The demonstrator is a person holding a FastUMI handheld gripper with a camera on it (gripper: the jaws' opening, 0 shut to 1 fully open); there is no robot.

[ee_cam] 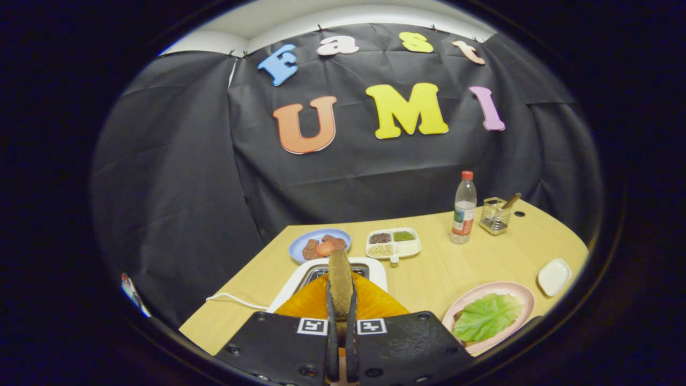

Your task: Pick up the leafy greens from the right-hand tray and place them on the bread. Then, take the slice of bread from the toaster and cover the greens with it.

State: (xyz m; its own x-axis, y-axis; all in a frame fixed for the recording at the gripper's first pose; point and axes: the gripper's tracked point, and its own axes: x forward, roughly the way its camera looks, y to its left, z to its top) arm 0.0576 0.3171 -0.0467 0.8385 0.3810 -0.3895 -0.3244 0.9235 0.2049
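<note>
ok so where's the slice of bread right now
In the gripper view the slice of bread stands edge-on, pinched between the gripper fingers, just above the toaster.

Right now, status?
Tool shut on bread slice, above toaster. Greens on pink plate. Nothing in the way.

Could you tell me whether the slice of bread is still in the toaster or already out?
Out: the tool is shut on the bread slice, held edge-on above the toaster.
</note>
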